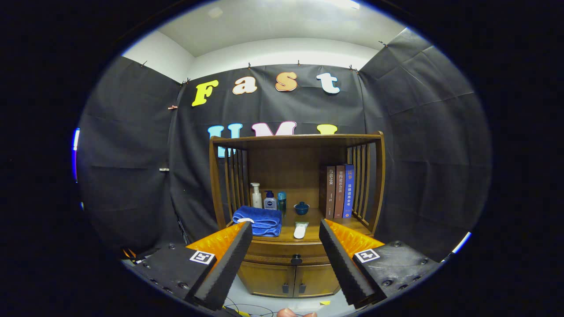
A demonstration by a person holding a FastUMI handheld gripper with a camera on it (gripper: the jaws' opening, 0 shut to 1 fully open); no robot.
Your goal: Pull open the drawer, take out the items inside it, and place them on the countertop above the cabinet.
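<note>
Wooden cabinet (295,211) faces the tool (285,235), its drawer (286,254) closed.

Tool fingers stand wide apart, gripping nothing, with the drawer's dark knob (296,259) beyond and between them. On the worktop (315,233) above lie a folded blue towel (260,220), a white tube (300,230), bottles (269,199), a small blue lidded bowl (302,208) and books (339,191). This fits either a drawer yet to be pulled or one emptied and pushed shut; its contents are hidden.

The gripper camera is looking straight ahead along its spread fingers (246,231), facing the wooden cabinet (295,259) front-on from some way back
</note>
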